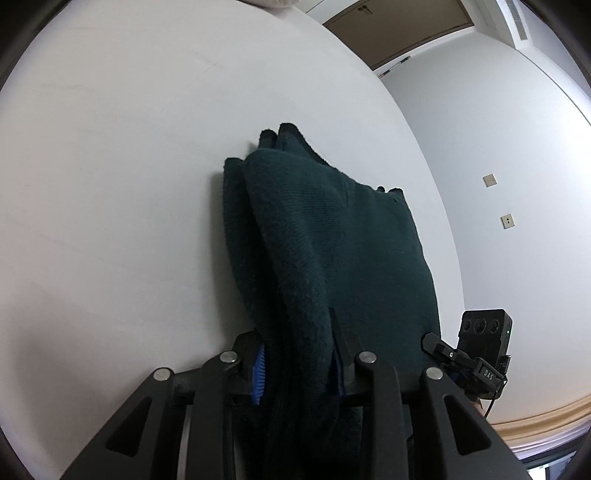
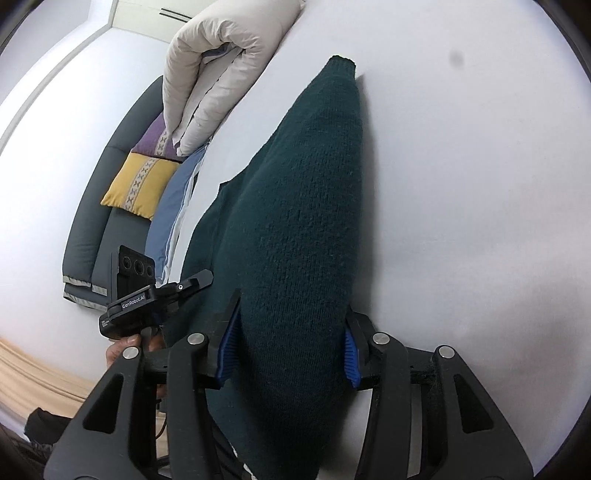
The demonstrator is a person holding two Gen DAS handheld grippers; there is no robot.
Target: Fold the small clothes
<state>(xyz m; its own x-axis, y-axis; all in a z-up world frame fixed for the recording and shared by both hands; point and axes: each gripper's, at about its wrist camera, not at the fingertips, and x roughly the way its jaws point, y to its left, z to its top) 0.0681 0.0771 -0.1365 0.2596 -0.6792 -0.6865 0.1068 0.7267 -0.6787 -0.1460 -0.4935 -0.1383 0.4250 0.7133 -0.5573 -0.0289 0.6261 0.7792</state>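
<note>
1. Leftmost, the left gripper (image 1: 299, 363) is clamping a bunched fold of the dark green knitted garment (image 1: 332, 240), its blue pads (image 1: 259, 373) pressing into the cloth from both sides.
2. Meanwhile, the garment is lying on the white bed surface (image 1: 110, 184), its long axis running away from the grippers and its narrow end pointing toward the far edge.
3. Further right, the right gripper (image 2: 288, 354) is holding a thick roll of the same garment between its pads (image 2: 229, 343).
4. Only the left wrist view is showing a brown door (image 1: 399, 26) and wall plates (image 1: 489, 180).
5. Only the right wrist view is showing a folded beige duvet (image 2: 221, 74), a yellow cushion (image 2: 140, 184), a purple one (image 2: 155, 142) and a hand (image 2: 122, 350).
</note>
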